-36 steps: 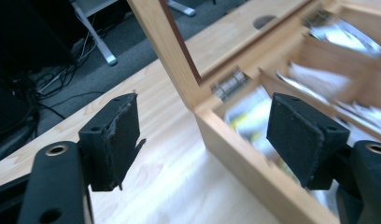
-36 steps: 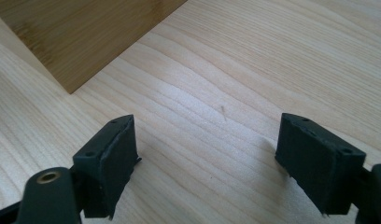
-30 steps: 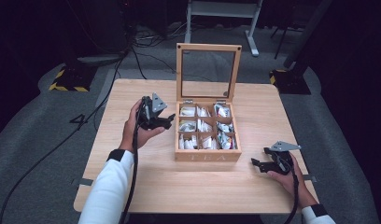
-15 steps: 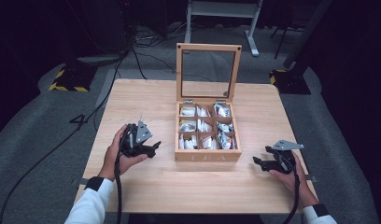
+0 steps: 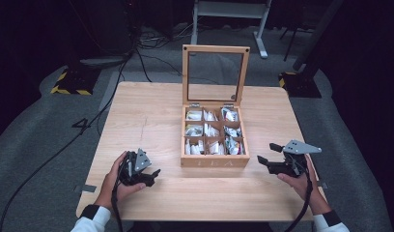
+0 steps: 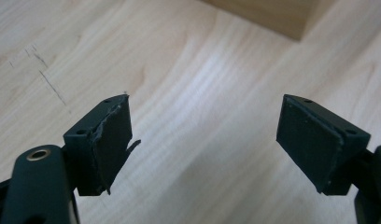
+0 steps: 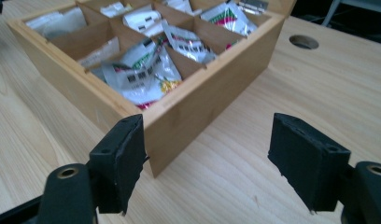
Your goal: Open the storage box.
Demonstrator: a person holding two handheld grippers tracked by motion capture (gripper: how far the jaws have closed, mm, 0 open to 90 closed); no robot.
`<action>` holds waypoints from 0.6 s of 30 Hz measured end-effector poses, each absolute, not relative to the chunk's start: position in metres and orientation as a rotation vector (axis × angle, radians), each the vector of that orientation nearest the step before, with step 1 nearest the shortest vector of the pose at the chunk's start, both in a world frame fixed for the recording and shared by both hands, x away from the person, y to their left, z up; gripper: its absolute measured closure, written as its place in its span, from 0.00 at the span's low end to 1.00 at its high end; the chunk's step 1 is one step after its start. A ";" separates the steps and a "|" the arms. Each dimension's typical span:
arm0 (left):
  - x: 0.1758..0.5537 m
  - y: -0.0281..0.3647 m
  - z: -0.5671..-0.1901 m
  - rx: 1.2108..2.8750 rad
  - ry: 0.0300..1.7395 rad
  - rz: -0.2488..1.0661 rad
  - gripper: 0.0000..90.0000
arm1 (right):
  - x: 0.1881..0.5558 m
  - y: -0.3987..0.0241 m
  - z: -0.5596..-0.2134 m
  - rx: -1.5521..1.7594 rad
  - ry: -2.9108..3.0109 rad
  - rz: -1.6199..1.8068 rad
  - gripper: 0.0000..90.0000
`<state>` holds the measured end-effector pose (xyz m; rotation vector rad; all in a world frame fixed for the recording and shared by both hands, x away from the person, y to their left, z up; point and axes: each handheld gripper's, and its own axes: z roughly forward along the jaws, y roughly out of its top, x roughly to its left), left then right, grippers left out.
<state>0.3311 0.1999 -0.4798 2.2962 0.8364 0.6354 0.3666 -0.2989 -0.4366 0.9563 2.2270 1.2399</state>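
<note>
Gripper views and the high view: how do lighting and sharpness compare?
High view: table evenly lit, dark surroundings, tea box soft in detail. Left gripper view: pale glare band across the wood, jaws sharp, one pad visibly torn. Right gripper view: box corner and packets clear, far edge slightly soft.

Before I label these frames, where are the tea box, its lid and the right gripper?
tea box (image 5: 214, 162), high view, front wall.
lid (image 5: 215, 49), high view, top frame rail.
right gripper (image 5: 260, 153), high view, between its fingers.
</note>
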 end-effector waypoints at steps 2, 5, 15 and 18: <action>0.327 0.200 -0.482 2.301 0.838 0.624 0.21 | 0.367 -0.295 -0.431 0.942 2.221 1.250 0.31; 0.320 0.201 -0.484 2.305 0.837 0.609 0.20 | 0.368 -0.286 -0.424 0.921 2.214 1.262 0.34; 0.307 0.209 -0.496 2.309 0.869 0.515 0.20 | 0.382 -0.244 -0.413 0.839 2.260 1.242 0.39; 0.306 0.214 -0.501 2.253 0.915 0.463 0.20 | 0.389 -0.233 -0.415 0.848 2.279 1.226 0.41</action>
